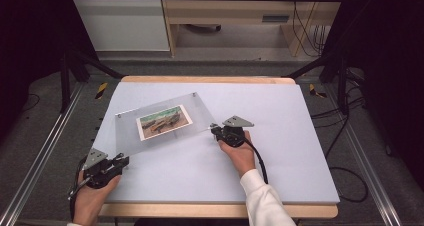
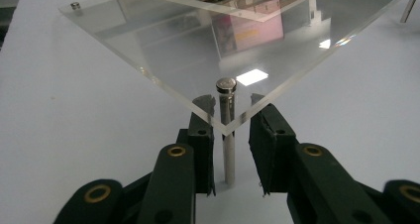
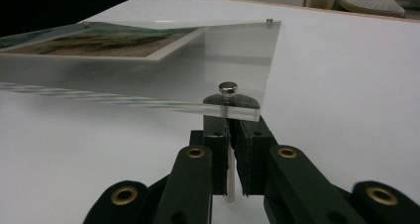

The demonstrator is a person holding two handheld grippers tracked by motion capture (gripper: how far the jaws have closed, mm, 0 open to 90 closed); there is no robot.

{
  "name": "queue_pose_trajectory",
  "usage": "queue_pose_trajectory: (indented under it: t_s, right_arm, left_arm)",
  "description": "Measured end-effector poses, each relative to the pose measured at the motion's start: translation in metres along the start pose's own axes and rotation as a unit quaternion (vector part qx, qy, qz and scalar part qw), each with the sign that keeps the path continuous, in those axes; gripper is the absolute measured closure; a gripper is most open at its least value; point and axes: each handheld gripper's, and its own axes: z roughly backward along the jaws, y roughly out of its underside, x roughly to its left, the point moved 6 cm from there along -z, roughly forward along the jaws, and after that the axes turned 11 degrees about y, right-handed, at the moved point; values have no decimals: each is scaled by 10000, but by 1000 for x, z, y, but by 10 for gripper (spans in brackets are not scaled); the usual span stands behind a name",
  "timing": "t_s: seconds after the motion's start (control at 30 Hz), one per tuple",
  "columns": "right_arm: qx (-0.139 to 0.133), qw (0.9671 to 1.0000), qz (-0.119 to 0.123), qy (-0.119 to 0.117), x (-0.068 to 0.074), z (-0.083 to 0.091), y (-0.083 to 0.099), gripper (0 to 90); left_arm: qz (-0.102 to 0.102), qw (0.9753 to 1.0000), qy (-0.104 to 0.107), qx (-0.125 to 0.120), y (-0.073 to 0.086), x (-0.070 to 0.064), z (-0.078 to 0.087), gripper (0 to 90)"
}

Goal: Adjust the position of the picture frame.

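Note:
A clear acrylic panel [image 1: 200,111] with a landscape photo [image 1: 164,121] on it stands raised on metal corner posts above the table. At its near-left corner my left gripper [image 1: 124,160] is open. In the left gripper view its jaws stand either side of a capped metal post [image 2: 228,149] under the panel corner [image 2: 173,50], with gaps showing. At the panel's right corner my right gripper [image 1: 214,129] is shut. In the right gripper view its fingers [image 3: 218,135] pinch the post [image 3: 229,182] below the panel [image 3: 223,50]. The photo [image 3: 99,43] lies to the left.
A pale mat [image 1: 260,151] covers the table, whose wooden edge [image 1: 210,79] shows at the back. Metal rails [image 1: 45,146] run along both sides, with cables [image 1: 345,171] on the floor at right. Two more post caps [image 3: 269,21] mark the panel's far corners.

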Motion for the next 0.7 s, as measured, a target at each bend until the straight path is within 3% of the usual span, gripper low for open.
queue_pose_trajectory:
  t_s: [0.27,0.47,0.7]
  right_arm:
    - [32,10000,-39,-73,-1,2,-12,845]
    - [30,9999,-59,-90,-1,2,-12,845]
    - [18,9999,-31,-101,1,2,-16,814]
  left_arm:
    - [47,9993,-13,-367,-9,4,3,764]
    - [184,9985,87,-504,-11,6,4,800]
    - [153,9983,79,-566,-14,5,7,833]
